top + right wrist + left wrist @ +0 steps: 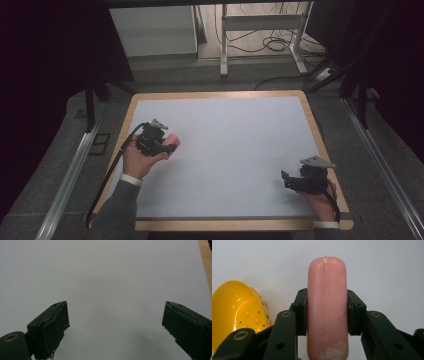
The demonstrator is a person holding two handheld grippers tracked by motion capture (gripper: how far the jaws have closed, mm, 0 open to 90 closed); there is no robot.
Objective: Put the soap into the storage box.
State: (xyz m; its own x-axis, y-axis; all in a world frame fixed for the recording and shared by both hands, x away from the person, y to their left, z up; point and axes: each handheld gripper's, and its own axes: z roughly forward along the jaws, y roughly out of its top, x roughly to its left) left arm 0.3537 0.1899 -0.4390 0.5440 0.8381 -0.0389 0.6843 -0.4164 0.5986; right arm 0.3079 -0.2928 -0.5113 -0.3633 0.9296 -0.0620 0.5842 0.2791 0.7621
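Between the black jaws of the left hand-held gripper [327, 315] sits a pink sausage [327, 310], clamped by both pads at mid-length; its long axis runs straight away from the camera, its rounded end pointing outward. From the high view, that hand-held gripper [168, 145] and the sausage [172, 140] are near the left edge of the white surface [235, 150]. Just beside it, in the left gripper view, lies a yellow bowl-like shell [237, 312] with small bumps and holes inside. Bare white surface stretches ahead. Well apart, the right hand-held gripper [286, 180] sits near the wooden right border [320, 140], jaws spread wide with nothing between.
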